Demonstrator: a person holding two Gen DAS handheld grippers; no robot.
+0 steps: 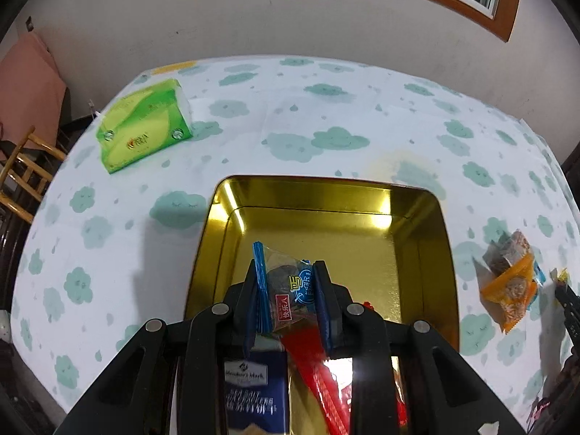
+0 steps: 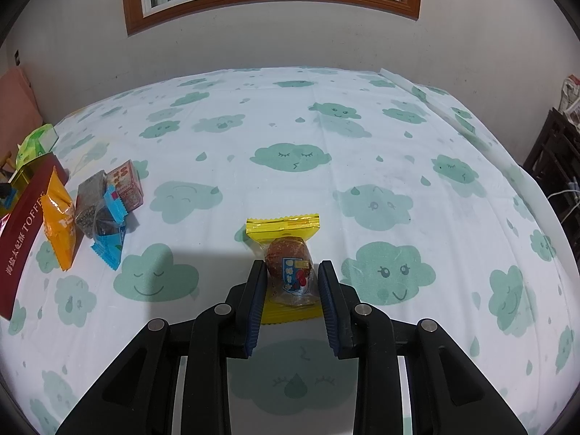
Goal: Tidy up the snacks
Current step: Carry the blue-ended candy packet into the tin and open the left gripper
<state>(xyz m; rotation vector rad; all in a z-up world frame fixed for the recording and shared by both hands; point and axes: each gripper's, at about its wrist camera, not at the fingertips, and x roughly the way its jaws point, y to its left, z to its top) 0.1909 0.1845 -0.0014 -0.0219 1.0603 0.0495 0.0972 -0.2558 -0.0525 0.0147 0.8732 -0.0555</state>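
Note:
My left gripper (image 1: 286, 266) is shut on a clear snack packet with blue crimped ends (image 1: 290, 286) and holds it over the open gold tin (image 1: 417, 224). In the tin lie a navy cracker packet (image 1: 250, 380) and a red packet (image 1: 315, 369), partly hidden by the gripper. In the right wrist view my right gripper (image 2: 290, 266) points down at the table, its pads closed against the sides of a yellow packet with a brown round snack (image 2: 286, 228) that rests on the cloth.
A cloud-print cloth (image 2: 362, 145) covers the table. Several loose snack packets (image 2: 98, 210) (image 1: 511, 275) lie beside the tin's dark red outer wall (image 2: 21, 246). A green tissue pack (image 1: 145, 127) sits at the far left. Wooden chairs stand off the left edge.

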